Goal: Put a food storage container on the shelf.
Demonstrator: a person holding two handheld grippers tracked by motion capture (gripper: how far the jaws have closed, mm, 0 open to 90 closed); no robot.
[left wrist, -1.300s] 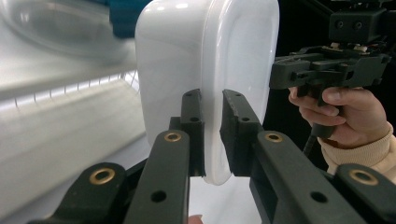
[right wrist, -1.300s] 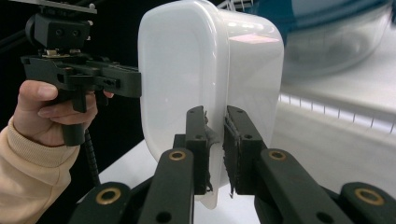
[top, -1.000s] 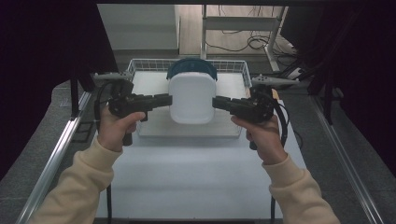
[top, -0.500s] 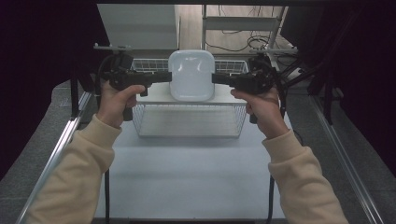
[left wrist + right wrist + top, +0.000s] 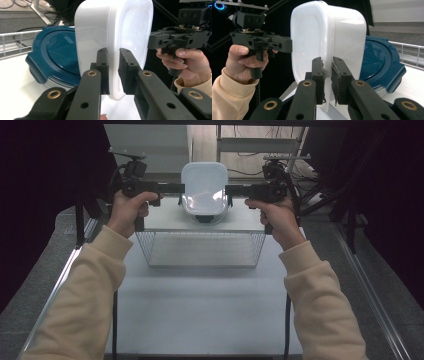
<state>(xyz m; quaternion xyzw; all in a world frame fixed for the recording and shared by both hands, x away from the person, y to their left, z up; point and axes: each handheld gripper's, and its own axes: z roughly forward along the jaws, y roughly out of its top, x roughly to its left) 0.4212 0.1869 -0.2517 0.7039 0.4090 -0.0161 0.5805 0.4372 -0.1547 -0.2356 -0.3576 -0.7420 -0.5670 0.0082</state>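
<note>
The left gripper [image 5: 172, 188] is pinching the rim of the white container [image 5: 204, 187], its jaws narrow with the thin wall squeezed between them, and the left gripper view is showing both pads pressing on that edge. The right gripper [image 5: 235, 189] is doing the same from the opposite side, jaws clamped tight on the other rim. Between them the container is hanging in the air, tipped so its open mouth is facing the person, above the far part of the table [image 5: 200, 315]. Behind it a blue lid [image 5: 55, 57] is lying on the white surface. Nearer the person, a wire basket [image 5: 202, 249] is sitting on the table.
</note>
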